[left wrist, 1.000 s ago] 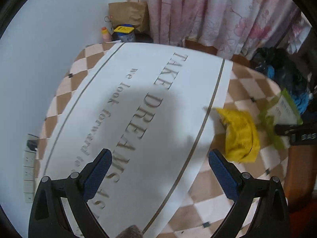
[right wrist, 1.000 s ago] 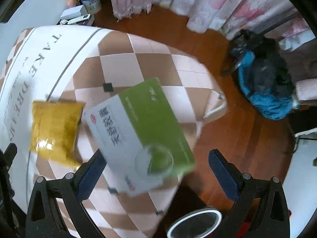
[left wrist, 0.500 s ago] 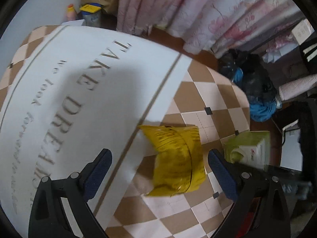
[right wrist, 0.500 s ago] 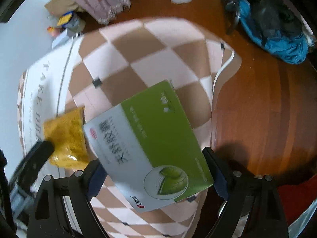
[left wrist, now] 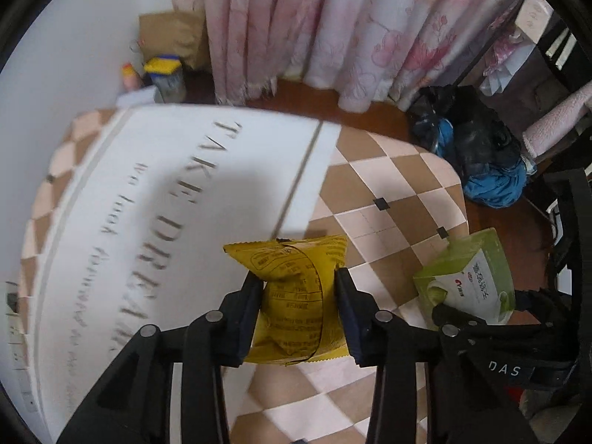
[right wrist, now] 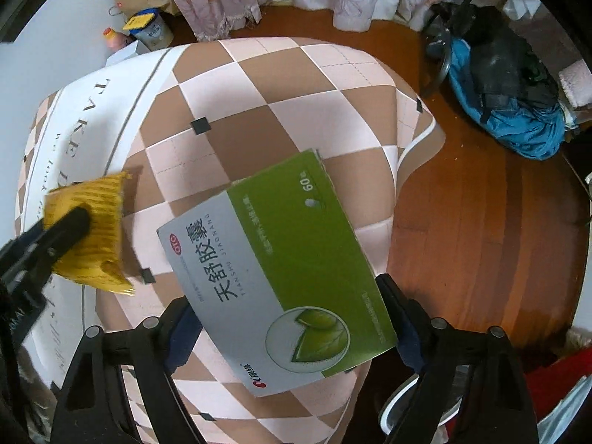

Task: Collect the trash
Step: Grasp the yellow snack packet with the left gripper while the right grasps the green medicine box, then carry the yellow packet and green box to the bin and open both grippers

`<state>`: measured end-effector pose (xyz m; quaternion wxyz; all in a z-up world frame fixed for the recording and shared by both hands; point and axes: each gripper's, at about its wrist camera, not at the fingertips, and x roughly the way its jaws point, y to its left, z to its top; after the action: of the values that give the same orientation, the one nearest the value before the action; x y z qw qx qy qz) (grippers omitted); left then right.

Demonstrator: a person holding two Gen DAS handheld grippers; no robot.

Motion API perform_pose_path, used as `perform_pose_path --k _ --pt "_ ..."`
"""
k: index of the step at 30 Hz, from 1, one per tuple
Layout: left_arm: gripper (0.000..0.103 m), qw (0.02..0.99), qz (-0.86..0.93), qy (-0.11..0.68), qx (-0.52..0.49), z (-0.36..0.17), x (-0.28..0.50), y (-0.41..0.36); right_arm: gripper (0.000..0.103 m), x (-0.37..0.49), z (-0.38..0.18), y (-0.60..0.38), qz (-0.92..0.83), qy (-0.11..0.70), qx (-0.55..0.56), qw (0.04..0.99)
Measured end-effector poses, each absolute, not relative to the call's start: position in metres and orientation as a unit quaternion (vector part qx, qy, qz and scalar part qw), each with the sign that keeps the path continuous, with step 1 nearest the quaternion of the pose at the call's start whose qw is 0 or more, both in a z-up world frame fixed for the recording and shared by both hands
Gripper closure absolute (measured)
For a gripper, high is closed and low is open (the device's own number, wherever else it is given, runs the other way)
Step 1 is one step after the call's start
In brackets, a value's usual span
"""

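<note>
Left gripper [left wrist: 299,292] jaws closing on yellow snack wrapper [left wrist: 296,296], pads pressing both side edges, wrapper pinched in at the waist. Wrapper just above the checkered cloth [left wrist: 388,192], beside the white printed runner [left wrist: 166,185]; contact with the cloth underneath not clear.

Right gripper [right wrist: 288,318] jaws closing around green-and-white medicine box [right wrist: 273,259]. Box between the jaws, tilted, one long edge against the right pad; left pad at the box's lower corner, contact likely but partly hidden. Box over the edge of the cloth-covered surface, near the wooden floor [right wrist: 481,222].

Handling, judged:
- Wrapper: very light, thin crinkly foil, soft, collapses under pressure. Slippery film, so a pinch across the middle as here probably holds; an edge grip may tear or slide out.
- Box: light cardboard, likely empty or near empty, stiff along edges but faces dent if squeezed hard. Glossy print, some slip risk. Best hold across the short width on opposite side edges, near the middle; current grip sits toward one end and skewed, so may swing or twist out.

White rim of a bin [right wrist: 403,403] at lower right in right wrist view, partly hidden, likely drop target.
</note>
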<state>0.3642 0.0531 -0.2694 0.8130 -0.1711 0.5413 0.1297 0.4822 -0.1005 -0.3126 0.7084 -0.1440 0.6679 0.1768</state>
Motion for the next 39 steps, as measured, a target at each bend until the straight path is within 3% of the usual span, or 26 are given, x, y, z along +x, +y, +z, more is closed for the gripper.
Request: perform_pose_path --k 15,28,34,39 --pt "0.068 0.877 0.147 0.448 -0.093 -0.159 0.267 0.01 0.017 0.361 -0.197 -0.146 0.217 0.565 -0.041 0.795" --pt "0.068 0.921 0.049 0.381 -0.065 -0.073 0.234 -0.097 0.017 0.3 -0.084 -0.284 0.188 0.48 0.036 0.856" --pt "0.068 0.927 -0.018 0.373 -0.047 -0.062 0.244 -0.169 0.017 0.281 -0.069 -0.372 0.138 0.469 0.062 0.87" --pt "0.068 0.915 -0.069 0.395 -0.042 -0.082 0.257 -0.227 0.017 0.272 -0.089 -0.447 0.086 0.485 0.076 0.867"
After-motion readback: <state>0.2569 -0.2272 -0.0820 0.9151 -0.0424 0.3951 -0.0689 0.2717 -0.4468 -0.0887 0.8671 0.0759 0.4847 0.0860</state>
